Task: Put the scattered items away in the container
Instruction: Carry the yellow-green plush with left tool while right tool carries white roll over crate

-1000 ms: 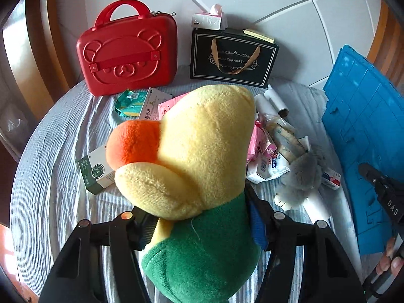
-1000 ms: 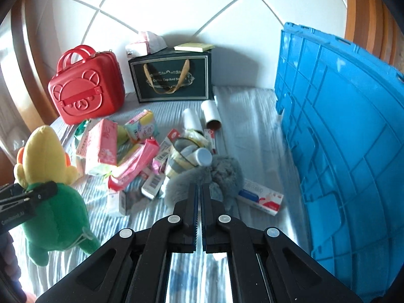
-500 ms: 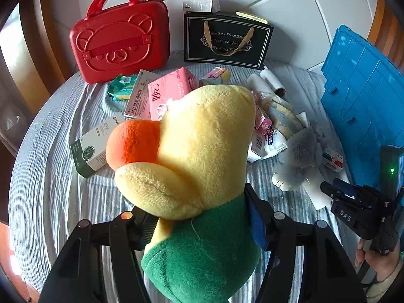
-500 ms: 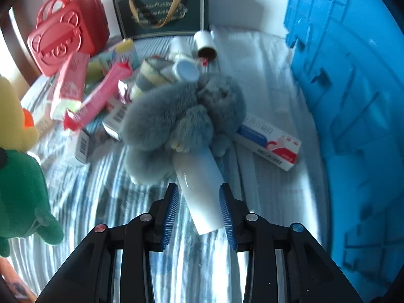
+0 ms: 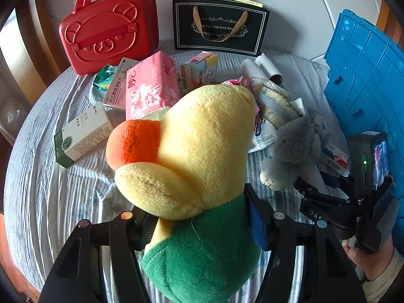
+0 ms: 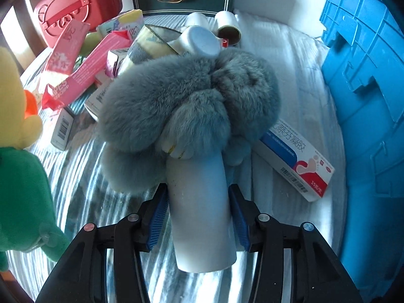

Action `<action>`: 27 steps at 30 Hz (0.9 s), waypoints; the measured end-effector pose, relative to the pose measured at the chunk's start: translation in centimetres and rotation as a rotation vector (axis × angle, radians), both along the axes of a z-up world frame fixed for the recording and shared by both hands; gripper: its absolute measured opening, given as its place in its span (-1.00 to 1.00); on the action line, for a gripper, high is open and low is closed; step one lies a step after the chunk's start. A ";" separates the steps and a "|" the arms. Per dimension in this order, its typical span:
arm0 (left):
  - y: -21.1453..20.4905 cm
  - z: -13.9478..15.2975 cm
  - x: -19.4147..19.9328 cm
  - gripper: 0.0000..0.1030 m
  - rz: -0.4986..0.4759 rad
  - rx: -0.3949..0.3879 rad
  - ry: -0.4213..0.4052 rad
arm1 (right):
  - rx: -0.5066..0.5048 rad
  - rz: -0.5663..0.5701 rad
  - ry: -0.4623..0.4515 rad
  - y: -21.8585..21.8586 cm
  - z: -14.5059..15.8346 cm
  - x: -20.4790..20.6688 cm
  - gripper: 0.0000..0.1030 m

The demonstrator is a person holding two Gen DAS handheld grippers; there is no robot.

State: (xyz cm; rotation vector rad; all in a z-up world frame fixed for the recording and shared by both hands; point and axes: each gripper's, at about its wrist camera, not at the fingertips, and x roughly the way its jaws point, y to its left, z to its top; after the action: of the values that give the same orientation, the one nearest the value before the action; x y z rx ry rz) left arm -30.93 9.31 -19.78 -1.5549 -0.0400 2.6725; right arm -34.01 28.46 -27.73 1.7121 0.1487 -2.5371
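- At the bottom of my left wrist view, my left gripper (image 5: pixel 199 227) is clamped on one plush duck (image 5: pixel 202 151): yellow head, orange beak, green body, filling the frame's centre.
- At the bottom of my right wrist view, my right gripper (image 6: pixel 198 217) has just been opening; its blue pads flank one white roll (image 6: pixel 202 209) lying on the striped bedsheet (image 6: pixel 75 176), and I cannot tell whether they touch it.
- Just beyond, one grey furry plush (image 6: pixel 186 96) rests on the roll's far end.
- Right of it lies one white-and-blue box (image 6: pixel 295 161).
- One blue crate (image 6: pixel 366 88) fills the right edge.
- Upper left: one red bear case (image 5: pixel 108 27); top centre, one black gift bag (image 5: pixel 219 25).
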 end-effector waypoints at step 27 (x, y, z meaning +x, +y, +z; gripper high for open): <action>0.2 15.9 12.9 0.17 -0.241 0.058 0.442 | -0.064 -0.150 0.686 -2.8 29.0 20.7 -0.10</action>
State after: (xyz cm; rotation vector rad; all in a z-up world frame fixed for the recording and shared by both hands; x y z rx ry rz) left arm -18.08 9.49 -3.91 -0.8607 0.0808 2.7180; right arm -13.32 25.62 1.28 0.7916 -0.0273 -3.0884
